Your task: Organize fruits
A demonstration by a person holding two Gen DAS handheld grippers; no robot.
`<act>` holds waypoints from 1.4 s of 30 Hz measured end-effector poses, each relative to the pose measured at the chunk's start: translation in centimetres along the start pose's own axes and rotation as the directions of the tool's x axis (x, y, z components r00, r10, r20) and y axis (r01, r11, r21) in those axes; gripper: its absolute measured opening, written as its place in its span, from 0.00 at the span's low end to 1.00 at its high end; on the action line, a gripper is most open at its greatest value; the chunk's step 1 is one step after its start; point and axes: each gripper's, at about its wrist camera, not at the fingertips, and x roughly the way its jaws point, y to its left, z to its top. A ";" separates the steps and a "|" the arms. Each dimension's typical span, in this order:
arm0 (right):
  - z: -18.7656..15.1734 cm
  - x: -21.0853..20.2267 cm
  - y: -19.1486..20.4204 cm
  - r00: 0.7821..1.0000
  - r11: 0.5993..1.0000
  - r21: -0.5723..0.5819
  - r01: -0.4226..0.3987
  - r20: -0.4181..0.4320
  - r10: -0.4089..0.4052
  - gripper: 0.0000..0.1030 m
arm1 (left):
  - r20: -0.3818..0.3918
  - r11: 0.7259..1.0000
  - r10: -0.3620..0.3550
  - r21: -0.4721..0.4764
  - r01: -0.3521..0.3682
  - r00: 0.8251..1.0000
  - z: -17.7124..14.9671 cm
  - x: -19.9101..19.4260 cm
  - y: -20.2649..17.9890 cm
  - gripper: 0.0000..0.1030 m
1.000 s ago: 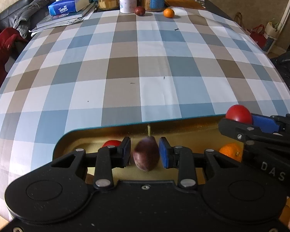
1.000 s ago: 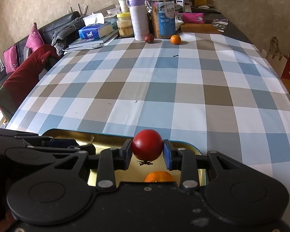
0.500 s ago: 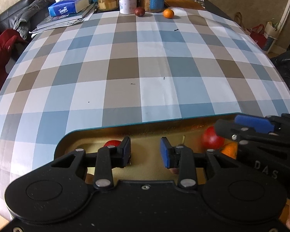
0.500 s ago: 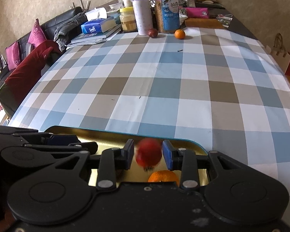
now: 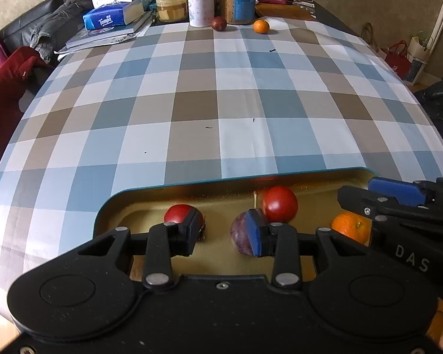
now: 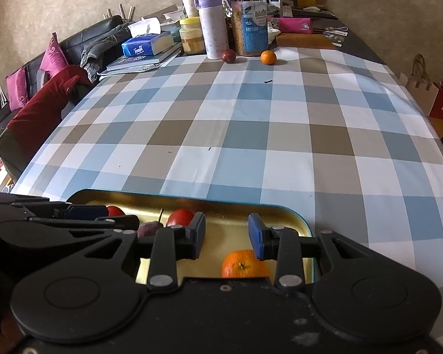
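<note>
A gold tray with a teal rim (image 5: 251, 178) lies at the near edge of the checked tablecloth. In it rest a purple plum (image 5: 239, 233), a red fruit (image 5: 280, 203) touching it, another red fruit (image 5: 178, 214) at the left and an orange (image 5: 351, 225) at the right. My left gripper (image 5: 221, 230) hangs over the tray; its jaws are opening and nothing is between them, while the plum sits partly behind the right pad. My right gripper (image 6: 226, 233) is open and empty above the orange (image 6: 242, 265). A second plum (image 5: 218, 23) and a small orange (image 5: 261, 26) lie at the table's far end.
Bottles, jars (image 6: 249, 20), a tissue box (image 6: 146, 44) and books crowd the far edge of the table. A dark sofa with red and pink cushions (image 6: 35, 112) runs along the left. Bags stand on the floor at the right.
The left gripper let go of the plum, which now lies in the tray. The right gripper released the red fruit, which rolled left beside the plum. Both pairs of jaws stand wider.
</note>
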 end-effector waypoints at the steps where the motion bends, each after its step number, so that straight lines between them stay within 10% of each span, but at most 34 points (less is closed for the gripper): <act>1: -0.2 -0.2 0.0 1.000 1.000 0.002 0.002 0.001 -0.002 0.35 | 0.004 1.000 0.002 0.000 -0.002 1.000 -0.2 -0.2 -0.1 0.44; 42: -11.5 -7.9 0.4 0.998 0.996 0.078 0.041 0.041 -0.044 0.35 | 0.090 0.996 0.087 -0.035 -0.084 0.992 -10.8 -5.8 -2.2 0.46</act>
